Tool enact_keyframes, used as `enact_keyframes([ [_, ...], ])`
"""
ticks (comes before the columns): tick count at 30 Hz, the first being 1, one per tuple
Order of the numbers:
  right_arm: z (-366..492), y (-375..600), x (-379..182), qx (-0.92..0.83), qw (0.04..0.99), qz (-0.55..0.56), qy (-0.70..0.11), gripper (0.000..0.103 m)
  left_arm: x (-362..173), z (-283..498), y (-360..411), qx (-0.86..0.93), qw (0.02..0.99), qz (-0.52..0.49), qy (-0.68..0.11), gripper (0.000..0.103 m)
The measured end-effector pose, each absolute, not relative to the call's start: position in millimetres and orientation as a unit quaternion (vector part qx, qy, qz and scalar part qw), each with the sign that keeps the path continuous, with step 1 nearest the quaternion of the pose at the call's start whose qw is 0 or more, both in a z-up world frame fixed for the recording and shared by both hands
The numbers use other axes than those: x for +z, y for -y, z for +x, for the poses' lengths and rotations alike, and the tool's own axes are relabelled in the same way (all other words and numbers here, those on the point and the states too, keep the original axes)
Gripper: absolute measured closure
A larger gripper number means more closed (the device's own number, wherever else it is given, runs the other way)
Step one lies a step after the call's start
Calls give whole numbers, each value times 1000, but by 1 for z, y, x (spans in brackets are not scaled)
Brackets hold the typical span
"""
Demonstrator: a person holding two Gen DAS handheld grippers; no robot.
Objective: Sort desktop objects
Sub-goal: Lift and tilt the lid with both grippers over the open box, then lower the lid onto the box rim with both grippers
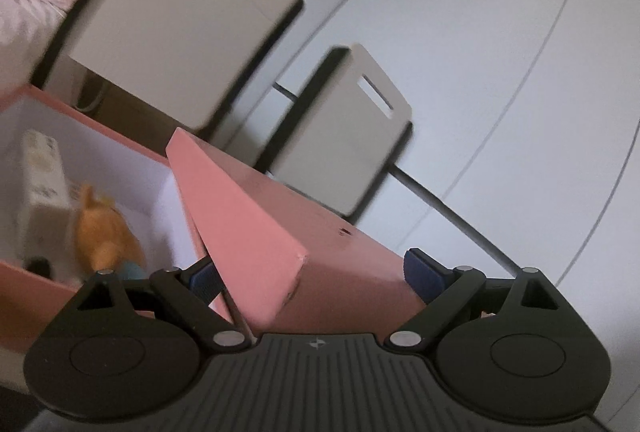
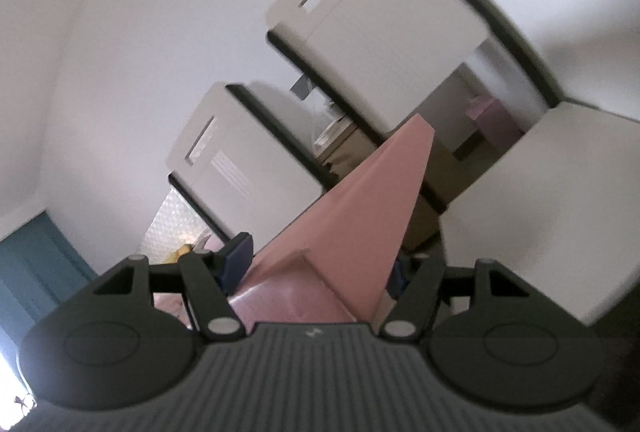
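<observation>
A pink box (image 1: pixel 256 220) with a white inside fills the lower left of the left wrist view. Inside it lie a white carton (image 1: pixel 40 172) and an orange plush toy (image 1: pixel 106 232). My left gripper (image 1: pixel 314 274) is open, its jaws wide on either side of the box's near corner, one blue pad inside the box and one outside its wall. In the right wrist view the pink box (image 2: pixel 360 216) shows as a corner rising between the jaws. My right gripper (image 2: pixel 318 268) is open and straddles that corner.
Two beige chair backs (image 1: pixel 192 32) with slot handles stand beyond the box over a pale tiled floor (image 1: pixel 500 72). The right wrist view shows the same chairs (image 2: pixel 384 32), a white wall, and a teal panel (image 2: pixel 36 264) at lower left.
</observation>
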State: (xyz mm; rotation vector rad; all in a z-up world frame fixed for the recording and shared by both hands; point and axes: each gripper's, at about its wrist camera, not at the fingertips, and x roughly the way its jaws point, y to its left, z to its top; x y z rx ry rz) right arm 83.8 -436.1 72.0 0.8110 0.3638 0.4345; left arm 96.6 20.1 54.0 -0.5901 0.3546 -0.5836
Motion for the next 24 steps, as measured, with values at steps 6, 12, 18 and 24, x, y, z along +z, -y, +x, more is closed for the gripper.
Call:
enact_keyframes([
  [6, 130, 383, 72, 246, 875, 375, -184, 37, 52, 103, -61, -236, 914, -294, -150, 9],
  [12, 179, 327, 46, 294, 851, 385, -203, 37, 44, 106, -94, -174, 932, -291, -128, 9],
  [18, 217, 280, 1, 328, 826, 395, -233, 36, 18, 109, -129, -113, 932, -320, -127, 9],
  [24, 219, 271, -9, 335, 832, 371, -240, 34, -2, 111, -145, -99, 919, -358, -130, 9],
])
